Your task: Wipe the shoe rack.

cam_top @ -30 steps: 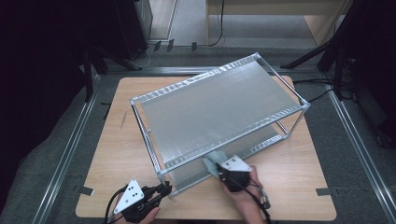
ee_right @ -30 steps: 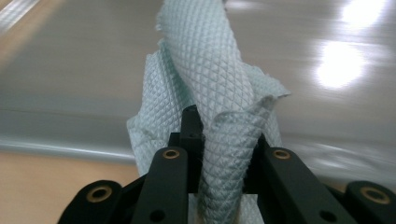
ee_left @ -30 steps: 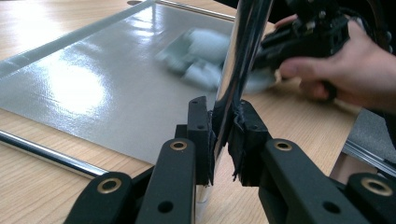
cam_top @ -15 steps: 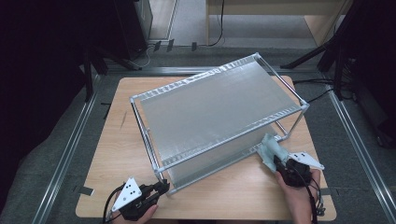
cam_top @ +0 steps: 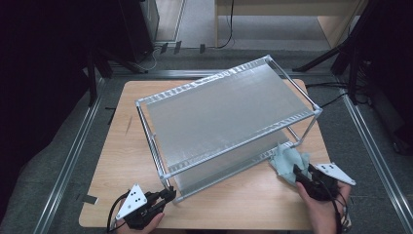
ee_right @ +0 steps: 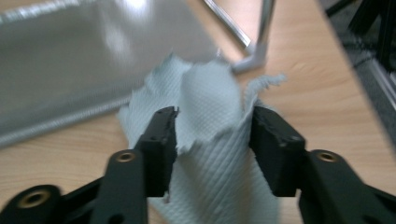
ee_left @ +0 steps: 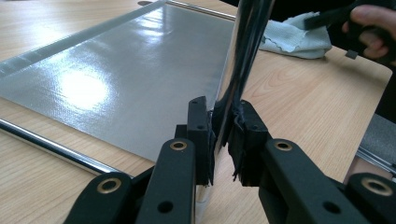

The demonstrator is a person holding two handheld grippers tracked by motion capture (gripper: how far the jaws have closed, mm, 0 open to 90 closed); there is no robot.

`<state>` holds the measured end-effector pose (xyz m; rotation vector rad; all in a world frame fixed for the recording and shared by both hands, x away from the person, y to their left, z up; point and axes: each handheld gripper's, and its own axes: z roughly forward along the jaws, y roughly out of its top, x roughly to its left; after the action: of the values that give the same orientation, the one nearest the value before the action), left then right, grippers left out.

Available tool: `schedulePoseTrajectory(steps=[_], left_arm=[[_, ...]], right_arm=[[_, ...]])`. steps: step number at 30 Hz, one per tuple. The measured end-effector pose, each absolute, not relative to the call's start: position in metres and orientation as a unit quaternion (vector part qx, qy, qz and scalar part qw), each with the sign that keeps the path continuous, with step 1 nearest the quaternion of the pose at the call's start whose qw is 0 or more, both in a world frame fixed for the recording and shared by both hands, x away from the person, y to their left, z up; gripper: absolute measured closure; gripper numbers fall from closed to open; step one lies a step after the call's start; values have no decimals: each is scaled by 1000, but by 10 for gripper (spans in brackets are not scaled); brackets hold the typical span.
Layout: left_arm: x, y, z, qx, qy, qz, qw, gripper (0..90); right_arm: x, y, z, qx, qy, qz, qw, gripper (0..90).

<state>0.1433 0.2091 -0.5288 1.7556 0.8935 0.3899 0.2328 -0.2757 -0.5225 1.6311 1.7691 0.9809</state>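
Pale blue-grey cloth [cam_top: 288,161] crumpled on the wooden table [cam_top: 122,146], at the near right corner of the metal rack [cam_top: 224,112], touching the edge of the lower shelf [ee_left: 116,79] and just beside the right front leg [ee_right: 261,32]. In the right gripper view, lying bunched between the two black pads, rising in folds ahead of them, with frayed edges towards the leg's foot.

Right gripper [cam_top: 299,174] just behind the cloth, aimed at it, held by the right hand [cam_top: 325,204] from the near table edge. Jaws parted about halfway, having just been opening, cloth between them but loose: left pad [ee_right: 161,135] against a fold, right pad [ee_right: 275,144] at the cloth's edge, no squeeze to be seen. Also seen far off in the left gripper view, at the cloth.

Left gripper [cam_top: 165,195] at the near left corner of the rack, held by the left hand [cam_top: 141,222]. Jaws drawn narrow and clamped on the chrome upright post [ee_left: 245,51] low down, near its foot; both pads pressed against the tube in the left gripper view.

Rack standing skewed on the table, two grey sheet shelves in a chrome frame, the upper shelf [cam_top: 229,109] bare and shiny. Dark floor and metal rails [cam_top: 73,151] around the table.
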Motion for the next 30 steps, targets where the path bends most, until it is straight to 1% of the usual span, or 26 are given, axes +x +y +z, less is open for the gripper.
schedulePoseTrajectory(steps=[2, 4, 5, 7, 12, 15, 16, 17, 18, 20, 21, 24, 30], left_arm=[[143, 209, -529, 738, 376, 163, 537, 797], [143, 209, -529, 738, 376, 164, 537, 797], [143, 209, -529, 738, 376, 163, 536, 797], [143, 209, -529, 738, 375, 163, 537, 796], [143, 209, -529, 738, 375, 163, 536, 797], [143, 209, -529, 739, 375, 163, 535, 797], [143, 209, -529, 739, 375, 164, 535, 797], [143, 209, -529, 739, 375, 164, 535, 797], [143, 210, -529, 739, 375, 165, 535, 797], [143, 211, -529, 739, 376, 166, 534, 797], [143, 211, -529, 739, 376, 165, 534, 797], [143, 214, -529, 737, 380, 167, 533, 797], [144, 217, -529, 735, 382, 169, 533, 797]], right_arm=[[239, -270, -532, 619, 657, 350, 251, 358], [243, -266, -539, 627, 662, 329, 245, 298], [245, -264, -541, 629, 663, 325, 243, 280], [246, -261, -543, 631, 665, 314, 247, 284], [245, -256, -547, 614, 681, 291, 273, 406], [244, -258, -546, 611, 682, 294, 273, 569], [244, -259, -546, 610, 683, 294, 273, 677], [244, -261, -545, 610, 684, 294, 270, 752], [244, -264, -544, 615, 681, 297, 266, 792], [244, -272, -541, 629, 664, 317, 252, 810], [243, -275, -538, 630, 659, 321, 258, 811], [238, -283, -517, 629, 632, 347, 290, 811], [225, -287, -460, 605, 577, 426, 345, 811]])
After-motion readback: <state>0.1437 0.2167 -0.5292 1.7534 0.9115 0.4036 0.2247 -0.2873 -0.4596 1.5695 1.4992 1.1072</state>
